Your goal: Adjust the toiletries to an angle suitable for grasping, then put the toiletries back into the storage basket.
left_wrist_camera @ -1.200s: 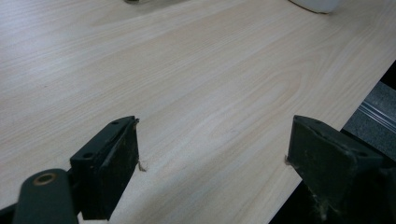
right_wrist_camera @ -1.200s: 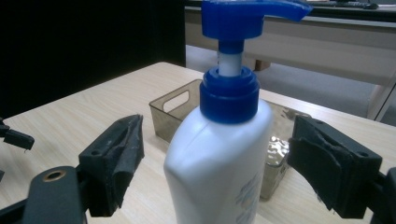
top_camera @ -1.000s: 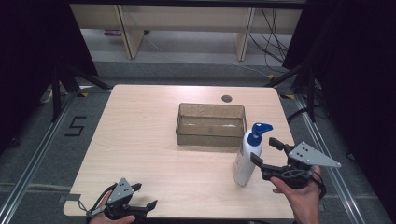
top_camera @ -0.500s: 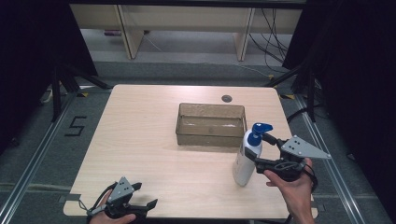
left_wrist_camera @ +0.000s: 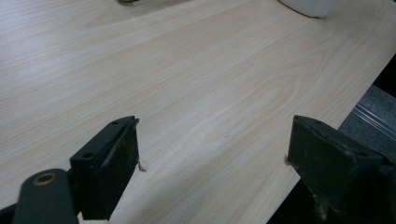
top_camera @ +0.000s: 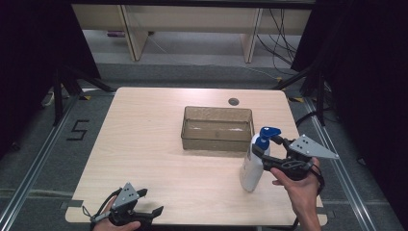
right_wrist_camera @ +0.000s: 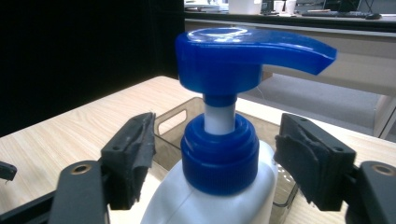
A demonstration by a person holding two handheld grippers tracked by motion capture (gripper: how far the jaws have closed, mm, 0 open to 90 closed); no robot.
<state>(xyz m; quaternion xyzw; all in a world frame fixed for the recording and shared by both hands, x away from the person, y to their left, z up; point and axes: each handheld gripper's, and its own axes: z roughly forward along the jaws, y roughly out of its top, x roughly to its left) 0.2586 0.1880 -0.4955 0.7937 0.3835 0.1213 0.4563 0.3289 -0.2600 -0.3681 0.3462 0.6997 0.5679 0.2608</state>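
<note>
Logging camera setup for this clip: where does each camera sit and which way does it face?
High view: above the person's side, looking forward and down on the table; both hands and grippers enter from below.
Left gripper view: low over the table, its own open jaws at the bottom.
Right gripper view: its open jaws flank the bottle collar.
Shared: bottle and bin in high and right views.

Brown tray (top_camera: 217,139) mid-table; round hole (top_camera: 234,101) in table (top_camera: 144,144) beyond.

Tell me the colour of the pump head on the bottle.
Blue pump head, clearest in the right gripper view.
</note>
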